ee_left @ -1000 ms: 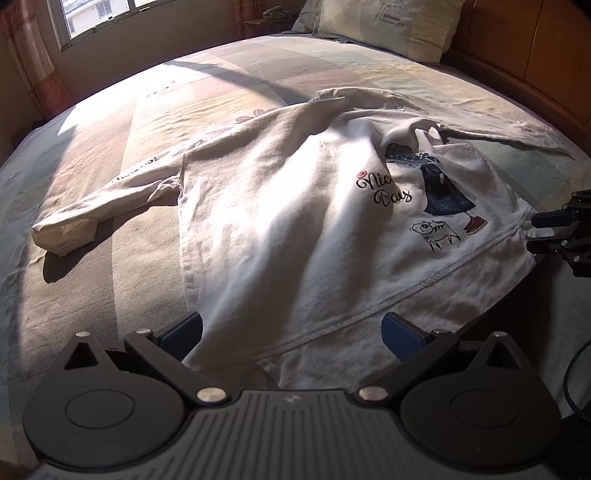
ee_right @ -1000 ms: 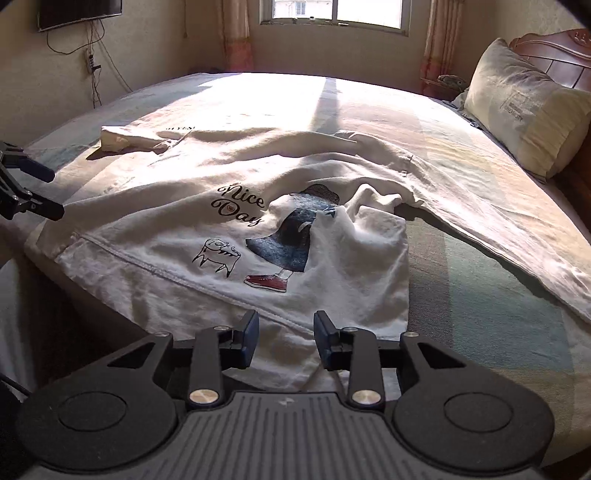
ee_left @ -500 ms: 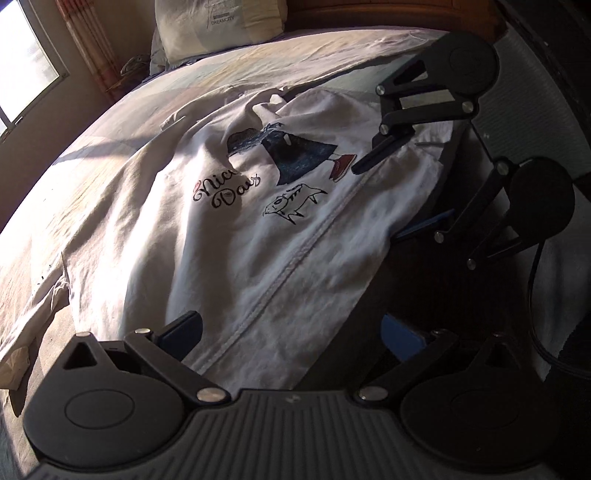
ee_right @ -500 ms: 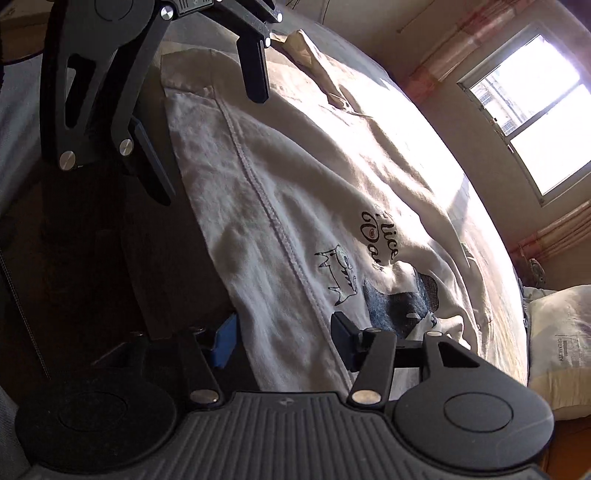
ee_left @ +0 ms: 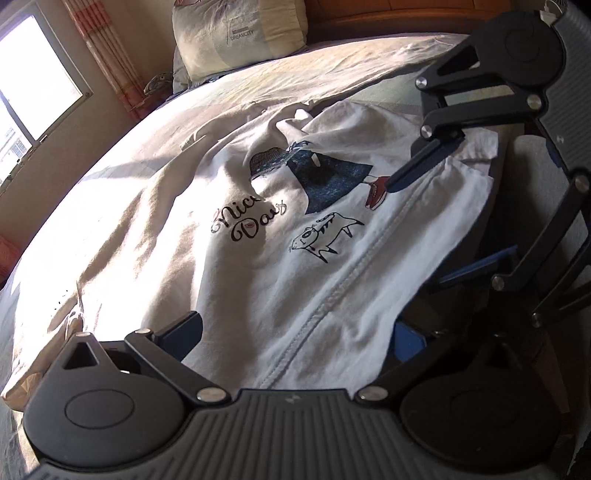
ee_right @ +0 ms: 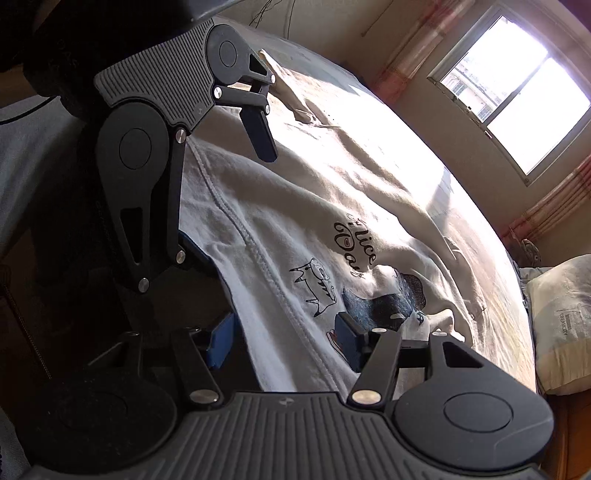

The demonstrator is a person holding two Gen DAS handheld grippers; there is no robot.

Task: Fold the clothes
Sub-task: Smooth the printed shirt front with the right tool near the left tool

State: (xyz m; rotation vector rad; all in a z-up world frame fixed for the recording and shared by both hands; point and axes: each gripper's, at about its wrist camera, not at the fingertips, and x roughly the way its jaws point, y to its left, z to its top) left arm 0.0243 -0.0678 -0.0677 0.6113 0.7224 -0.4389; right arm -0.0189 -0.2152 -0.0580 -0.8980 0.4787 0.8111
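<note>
Soft, light shirt [ee_left: 258, 229] sprawls limp on the bed [ee_left: 332, 70]; left gripper [ee_left: 295, 332] wide, right gripper [ee_right: 282, 341] opening, probably both straddling the near hem — pinch there.

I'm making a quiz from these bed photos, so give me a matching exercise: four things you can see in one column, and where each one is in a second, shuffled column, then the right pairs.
Things:
1. white shirt
2. pillow
3. window
4. cat drawing

Places:
A. in the wall beside the bed
B. printed on the shirt near its hem
C. spread over the bed
D. at the head of the bed

Pairs: 1-C, 2-D, 3-A, 4-B
</note>
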